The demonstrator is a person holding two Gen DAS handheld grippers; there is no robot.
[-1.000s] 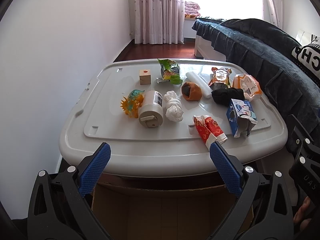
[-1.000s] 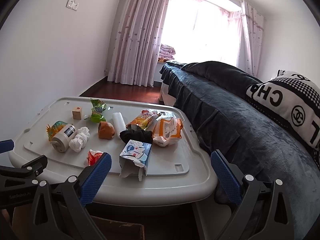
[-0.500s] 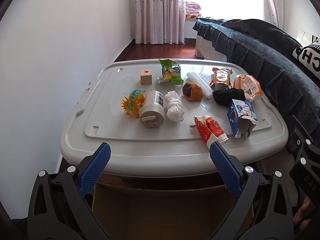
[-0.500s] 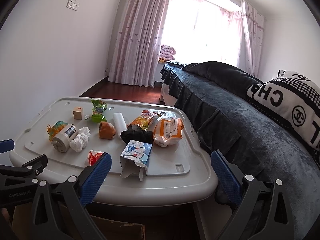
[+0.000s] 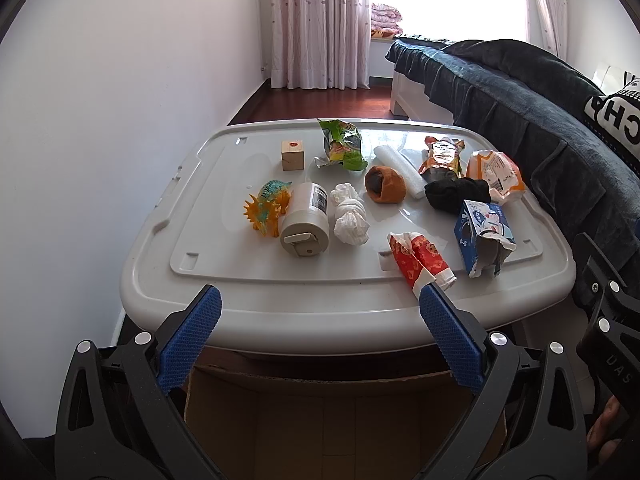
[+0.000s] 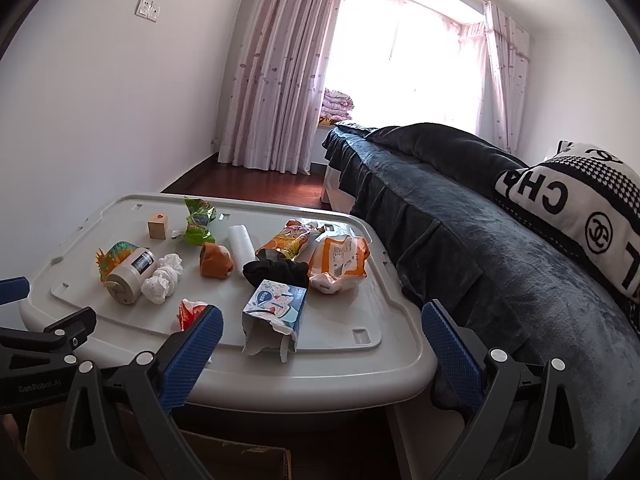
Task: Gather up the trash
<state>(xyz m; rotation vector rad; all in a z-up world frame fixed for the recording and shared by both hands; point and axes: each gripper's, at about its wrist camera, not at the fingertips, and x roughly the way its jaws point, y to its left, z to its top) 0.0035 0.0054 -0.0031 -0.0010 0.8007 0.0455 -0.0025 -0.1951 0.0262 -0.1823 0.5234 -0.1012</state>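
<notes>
Twelve things lie on the grey desk [image 5: 280,308], one of each. At the back: a wooden cube [image 5: 292,154], a green snack bag [image 5: 343,148], a white foam roll [image 5: 400,171], and an orange-brown wrapper [image 5: 442,157]. In the middle row: a toy dinosaur [image 5: 266,210] touching a white canister [image 5: 306,220] that lies on its side, a crumpled white tissue [image 5: 350,218] just beside it, an orange-brown sock ball [image 5: 385,184], a black cloth bundle [image 5: 456,195], and an orange-and-white bag [image 5: 496,176] at the right edge. Nearest the front: a red printed wrapper [image 5: 420,262], crumpled, with a white end, and a blue carton [image 5: 482,236], torn open at its near end with ragged grey-white edges.

The trash is spread over the whole top; the wrapper and carton sit closest to the near rim.

The left gripper [image 5: 318,330] hangs before the desk's near edge, jaws spread wide and holding nothing. The right gripper [image 6: 322,346] is at the desk's near right corner, jaws likewise wide apart and empty, with the carton just beyond them. An open cardboard box [image 5: 328,420] stands below the desk's front edge. A bed [image 6: 460,216] with a dark blanket runs along the right.
</notes>
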